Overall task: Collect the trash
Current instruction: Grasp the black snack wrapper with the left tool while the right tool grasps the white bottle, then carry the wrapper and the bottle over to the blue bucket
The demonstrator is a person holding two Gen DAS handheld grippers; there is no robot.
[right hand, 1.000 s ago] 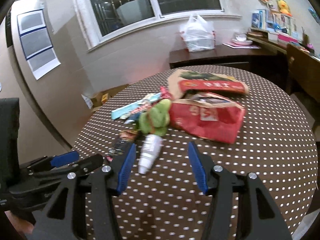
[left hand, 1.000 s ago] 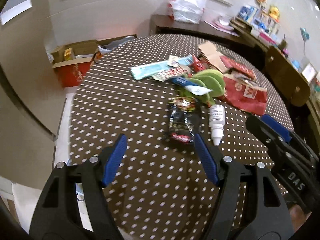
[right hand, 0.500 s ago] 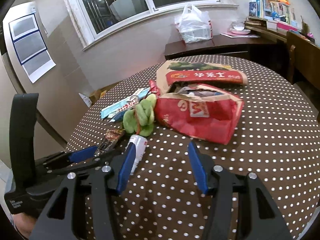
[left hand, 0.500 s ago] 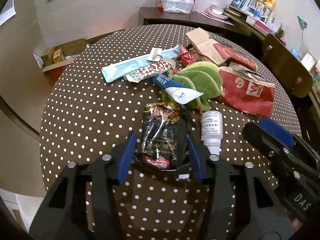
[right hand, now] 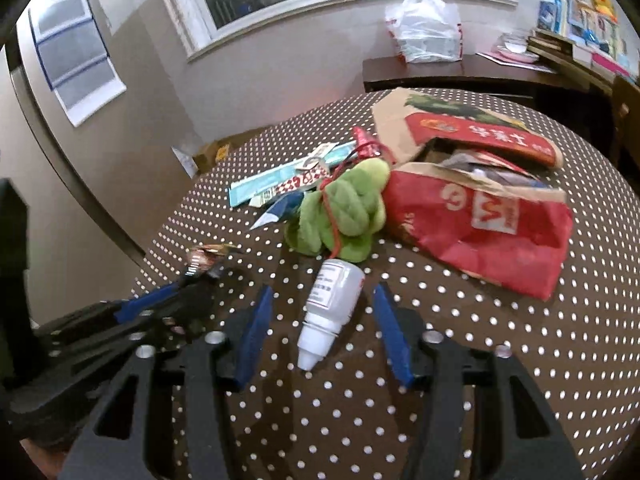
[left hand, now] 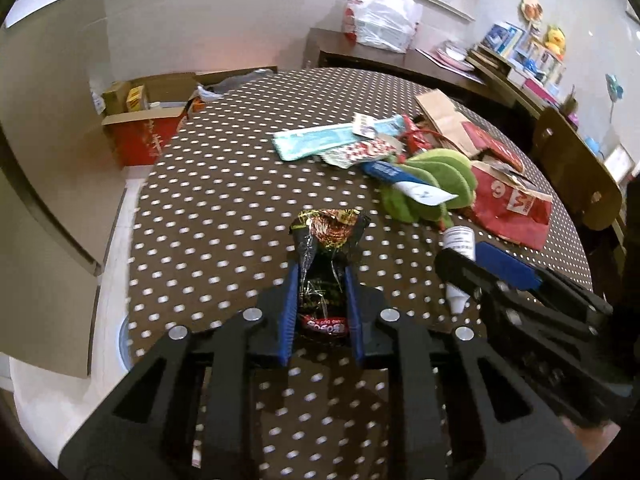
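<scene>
Left tool (left hand: 320, 276) pinching black snack wrapper (left hand: 326, 256) at near edge of polka-dot surface (left hand: 224, 200). Right tool (right hand: 320, 312) gaping around white dropper bottle (right hand: 330, 308), not gripping. Other wrappers (left hand: 336, 142), red paper bag (right hand: 480, 220) lying uncollected; task barely starting.

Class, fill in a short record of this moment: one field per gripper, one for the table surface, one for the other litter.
left gripper: shut on black snack wrapper
right gripper: open, fingers either side of white dropper bottle
table: round, brown polka-dot cloth
other litter: red paper bag, green plush, flat wrappers
</scene>
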